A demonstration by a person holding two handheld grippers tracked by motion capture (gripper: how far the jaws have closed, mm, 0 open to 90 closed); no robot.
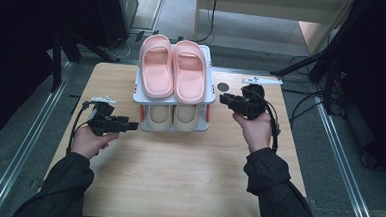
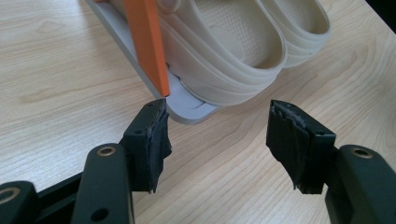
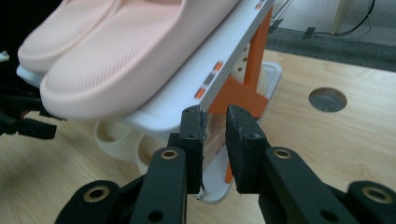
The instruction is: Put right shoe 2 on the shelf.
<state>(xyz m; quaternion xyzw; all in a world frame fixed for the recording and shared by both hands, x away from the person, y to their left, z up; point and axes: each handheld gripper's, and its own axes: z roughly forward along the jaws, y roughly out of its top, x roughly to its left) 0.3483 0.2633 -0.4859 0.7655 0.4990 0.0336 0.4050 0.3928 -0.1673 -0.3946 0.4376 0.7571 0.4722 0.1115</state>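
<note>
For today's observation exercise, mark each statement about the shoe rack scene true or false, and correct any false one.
1. A pair of pink slippers lies on the top shelf of the shoe rack. True.
2. The beige slippers lie on the table beside the rack. False: they sit on the rack's lower shelf.
3. The left gripper has its jaws wide apart, with nothing between them. True.
4. The right gripper grips a pink slipper. False: its jaws stand a little apart with nothing between the pads, close to the rack's edge.
5. The rack's uprights are orange. True.
6. The table is black metal. False: it is light wood.
</note>
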